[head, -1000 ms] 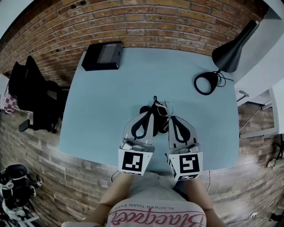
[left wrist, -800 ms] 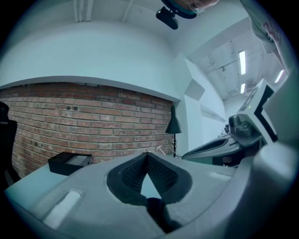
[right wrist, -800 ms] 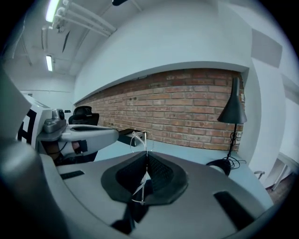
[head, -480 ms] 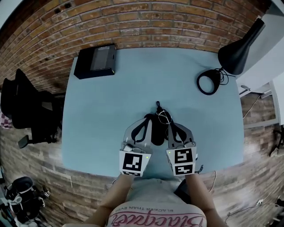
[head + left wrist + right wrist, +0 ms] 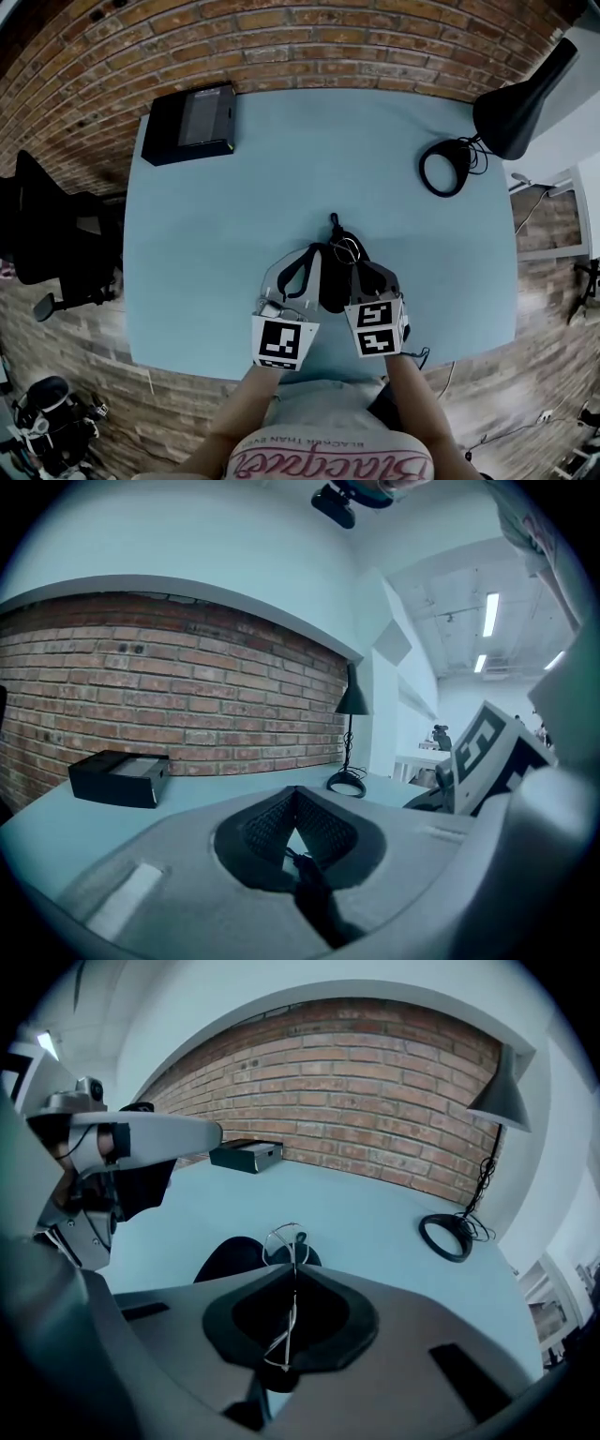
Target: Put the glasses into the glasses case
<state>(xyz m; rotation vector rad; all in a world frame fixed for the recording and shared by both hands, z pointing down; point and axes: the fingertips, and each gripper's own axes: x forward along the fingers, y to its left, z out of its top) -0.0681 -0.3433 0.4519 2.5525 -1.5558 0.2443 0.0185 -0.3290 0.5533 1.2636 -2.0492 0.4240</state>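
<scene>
Left tongs: we see the left gripper [image 5: 296, 797] closed on a dark edge, seemingly of the glasses case [image 5: 332, 287]. It sits low centre in the head view, probably to steady the case on the table [image 5: 225, 225].
Right tongs: the right gripper [image 5: 292, 1266] is clamped on the thin wire glasses [image 5: 281, 1237], edge-on just over the case.
Next, we judge: ease the frame into the case's mouth.
</scene>
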